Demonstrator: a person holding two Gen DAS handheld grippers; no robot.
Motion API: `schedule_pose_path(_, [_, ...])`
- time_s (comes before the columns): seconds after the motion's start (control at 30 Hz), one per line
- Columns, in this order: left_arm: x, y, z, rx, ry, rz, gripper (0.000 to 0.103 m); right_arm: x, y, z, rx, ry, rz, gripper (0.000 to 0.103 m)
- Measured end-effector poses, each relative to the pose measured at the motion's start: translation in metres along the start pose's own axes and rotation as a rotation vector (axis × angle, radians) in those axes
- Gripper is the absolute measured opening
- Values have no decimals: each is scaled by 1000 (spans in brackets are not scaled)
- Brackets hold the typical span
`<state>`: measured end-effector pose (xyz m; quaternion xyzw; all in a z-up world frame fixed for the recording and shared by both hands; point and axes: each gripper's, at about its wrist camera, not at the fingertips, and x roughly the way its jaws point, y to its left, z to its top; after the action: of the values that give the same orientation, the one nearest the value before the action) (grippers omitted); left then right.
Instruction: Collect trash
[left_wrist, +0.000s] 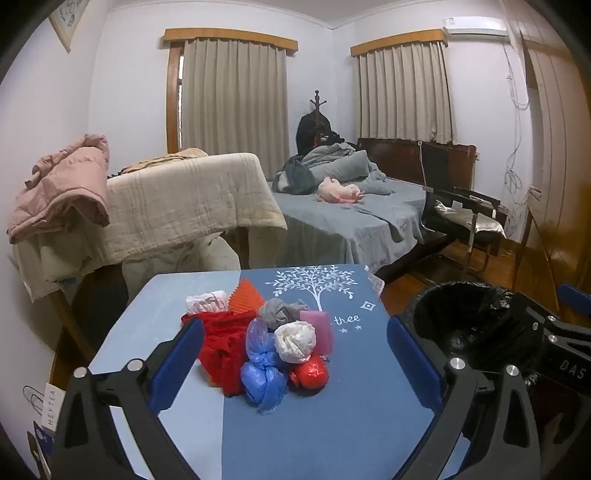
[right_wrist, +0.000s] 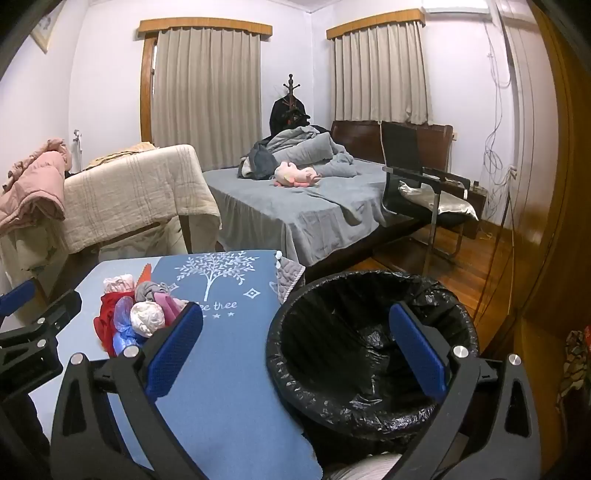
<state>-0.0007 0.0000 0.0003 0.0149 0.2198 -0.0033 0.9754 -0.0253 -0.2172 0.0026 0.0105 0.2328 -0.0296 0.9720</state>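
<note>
A pile of trash lies on the blue table (left_wrist: 332, 424): a red mesh bag (left_wrist: 221, 347), a knotted blue plastic bag (left_wrist: 264, 373), a white bag ball (left_wrist: 295, 341), a red bag ball (left_wrist: 310, 373), a pink sponge (left_wrist: 317, 325), a grey rag (left_wrist: 280, 312) and an orange pleated piece (left_wrist: 245, 297). My left gripper (left_wrist: 295, 358) is open, its blue pads either side of the pile. A bin with a black liner (right_wrist: 369, 350) stands right of the table. My right gripper (right_wrist: 295, 350) is open and empty above the bin's near rim. The pile also shows in the right wrist view (right_wrist: 136, 317).
A cloth-draped sofa (left_wrist: 177, 206) with a pink jacket (left_wrist: 62, 184) stands behind the table. A bed (left_wrist: 351, 218) with a pink plush toy is further back. A black chair (left_wrist: 461, 206) stands on the wooden floor to the right.
</note>
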Motion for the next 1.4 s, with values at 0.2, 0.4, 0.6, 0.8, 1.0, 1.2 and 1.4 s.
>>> schedule_pose_path(0.2, [1,1,1,-2,10,-6,97,0,0,0,-1,2,2,98])
schedule_pose_path(0.4, [-1,4,3,0,7,0,97,0,0,0,6,3,2,98])
schedule_pose_path(0.6, [-1,3,2,-1,7,1,97,1,1,0,1,2,1,98])
schedule_pose_path(0.8, [-1,3,2,0,7,1,97,2,0,0,5,6,3,98])
schedule_pose_path(1.0, [-1,3,2,0,6,2,97,1,1,0,5,4,3,98])
schedule_pose_path(1.2, [-1,4,3,-2,6,2,97,1,1,-1,6,5,3,98])
schedule_pose_path(1.4, [-1,3,2,0,6,2,97,2,1,-1,6,4,3,98])
